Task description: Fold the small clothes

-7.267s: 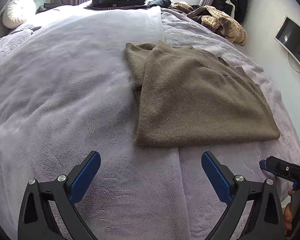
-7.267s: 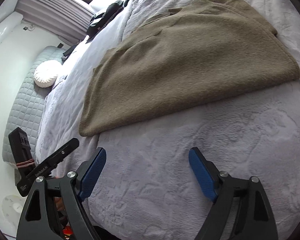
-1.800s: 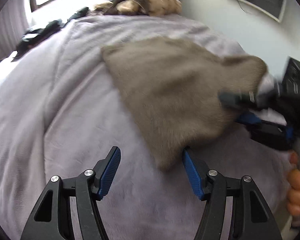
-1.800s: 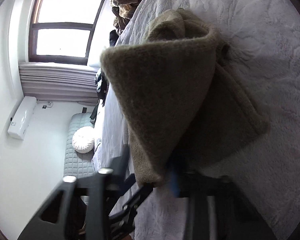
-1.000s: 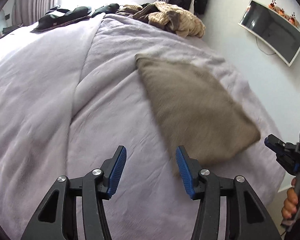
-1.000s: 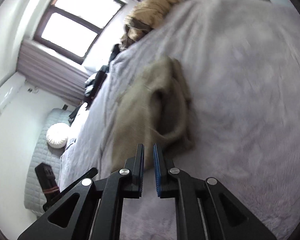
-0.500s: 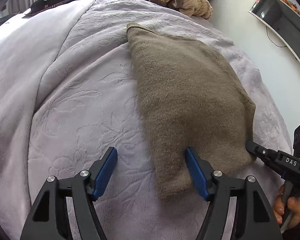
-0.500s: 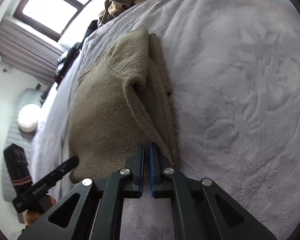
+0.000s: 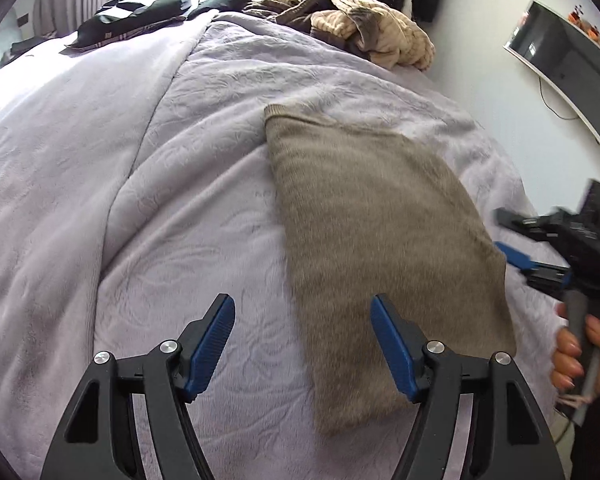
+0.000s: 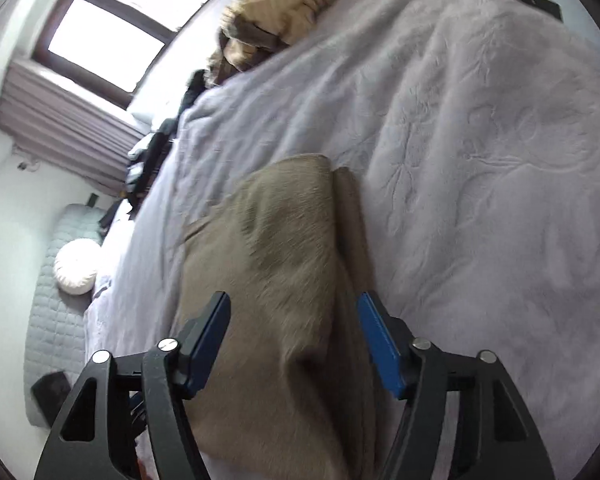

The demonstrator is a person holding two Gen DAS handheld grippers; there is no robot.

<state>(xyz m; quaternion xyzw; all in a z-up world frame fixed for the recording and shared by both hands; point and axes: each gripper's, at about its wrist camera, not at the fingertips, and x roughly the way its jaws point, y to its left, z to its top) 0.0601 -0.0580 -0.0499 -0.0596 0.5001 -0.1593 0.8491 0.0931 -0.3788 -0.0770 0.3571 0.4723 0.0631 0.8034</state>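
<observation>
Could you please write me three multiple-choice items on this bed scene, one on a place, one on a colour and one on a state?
1. Where does the folded sweater lie?
A. on the lilac bedspread
B. on the floor
C. on a chair

2. What colour are the pads of the left gripper?
A. red
B. blue
C. green

3. How does the right gripper stand?
A. clamped on the sweater
C. shut and empty
B. open over the sweater

Key: 1 A, the sweater rests flat on the bedspread. 2 B, both pads show blue. 3 B, its jaws have just been opening and the pads stand apart above the sweater.
</observation>
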